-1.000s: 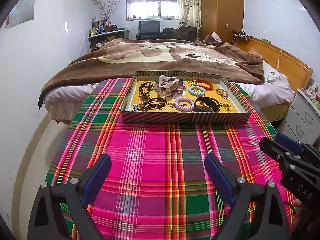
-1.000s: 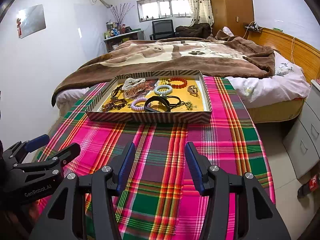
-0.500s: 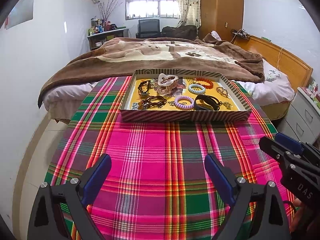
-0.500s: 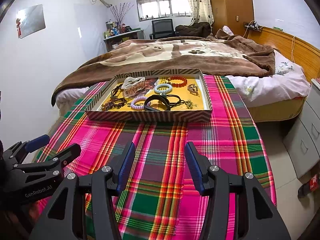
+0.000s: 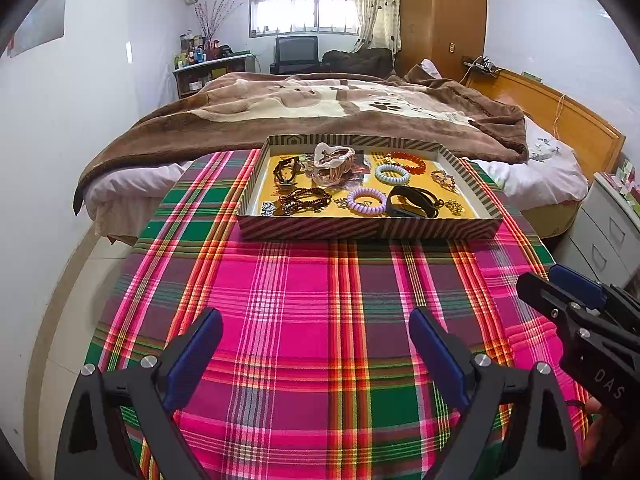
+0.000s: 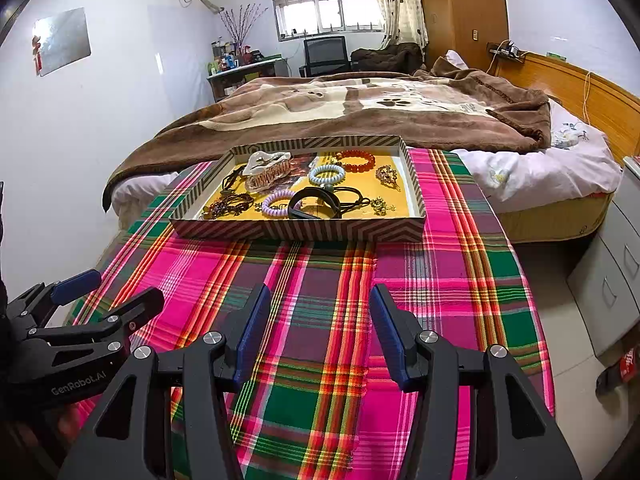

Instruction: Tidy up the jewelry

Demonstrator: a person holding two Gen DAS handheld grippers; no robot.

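Nearest me, over the plaid tablecloth (image 5: 312,292), my left gripper (image 5: 316,344) holds its blue-padded jaws wide apart with nothing between them, and my right gripper (image 6: 320,332) hangs beside it, jaws also apart and empty. Bare cloth lies between both grippers and the striped tray (image 5: 360,232) further up the table; nothing stands in the way. Inside the tray, on its yellow floor, lie a purple coil hair tie (image 5: 365,200), a black band (image 5: 414,201), dark beaded bracelets (image 5: 306,200), a light blue coil tie (image 5: 393,173), an orange bead bracelet (image 5: 405,161) and a pale hair claw (image 5: 333,160). Beyond the tray a bed with a brown blanket (image 5: 312,112) touches the table's far edge.
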